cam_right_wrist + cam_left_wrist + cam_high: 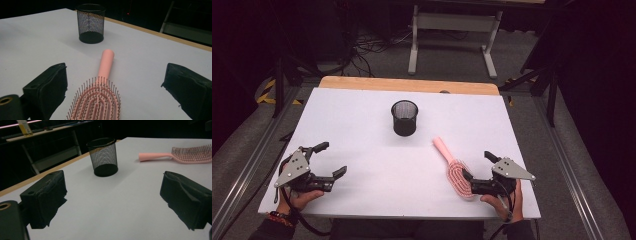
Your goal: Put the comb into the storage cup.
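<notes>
A pink hairbrush (451,166) lies bristles up on the white table (362,125), right of centre, its handle pointing toward a black mesh cup (404,117) standing upright at the middle back. My right gripper (478,166) is open at the front right. The brush head (98,105) lies between its jaws, nearer the left one, untouched, with the cup (91,23) beyond. My left gripper (333,159) is open at the front left with nothing in it. Its own view shows the left gripper (115,202) facing the cup (103,157), with the brush (180,156) off to the right.
The table's far edge is a wooden strip (409,85). Beyond it on the grey floor stand a white desk frame (454,30) and loose cables (367,47). Metal rails (247,170) run along both sides of the table.
</notes>
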`<state>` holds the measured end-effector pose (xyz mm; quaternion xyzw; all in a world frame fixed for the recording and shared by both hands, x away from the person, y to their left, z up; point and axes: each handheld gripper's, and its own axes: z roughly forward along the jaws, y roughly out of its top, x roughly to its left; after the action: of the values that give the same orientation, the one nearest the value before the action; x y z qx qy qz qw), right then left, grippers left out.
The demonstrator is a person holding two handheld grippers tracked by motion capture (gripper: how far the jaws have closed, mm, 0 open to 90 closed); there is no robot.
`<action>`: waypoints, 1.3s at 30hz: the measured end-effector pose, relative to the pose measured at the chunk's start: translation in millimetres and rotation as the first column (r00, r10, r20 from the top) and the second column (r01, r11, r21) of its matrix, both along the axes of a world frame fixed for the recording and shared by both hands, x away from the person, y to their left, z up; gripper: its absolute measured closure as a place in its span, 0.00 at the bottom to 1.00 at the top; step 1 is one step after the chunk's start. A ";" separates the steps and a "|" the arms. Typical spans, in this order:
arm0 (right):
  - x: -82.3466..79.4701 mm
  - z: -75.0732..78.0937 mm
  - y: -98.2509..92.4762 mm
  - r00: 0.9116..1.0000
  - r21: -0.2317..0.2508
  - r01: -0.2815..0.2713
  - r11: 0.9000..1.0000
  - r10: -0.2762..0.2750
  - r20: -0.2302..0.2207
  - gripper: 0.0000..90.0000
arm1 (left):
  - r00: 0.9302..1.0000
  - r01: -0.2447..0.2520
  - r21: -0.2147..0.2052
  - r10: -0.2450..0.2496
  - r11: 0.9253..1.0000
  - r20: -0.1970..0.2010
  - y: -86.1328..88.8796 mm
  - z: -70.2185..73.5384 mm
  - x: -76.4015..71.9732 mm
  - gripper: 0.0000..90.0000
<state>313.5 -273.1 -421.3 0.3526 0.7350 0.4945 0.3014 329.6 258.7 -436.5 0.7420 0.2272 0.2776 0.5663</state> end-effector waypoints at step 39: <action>95.5 22.2 63.4 0.867 -0.300 -0.123 0.946 -0.045 -0.497 0.18 | 0.999 0.006 0.091 -0.003 0.996 -0.036 -6.2 -13.2 4.3 0.07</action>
<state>409.0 -209.7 -399.0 0.3988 0.8654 0.2664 0.1454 333.8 252.5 -449.7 0.7724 0.2226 0.2729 0.5286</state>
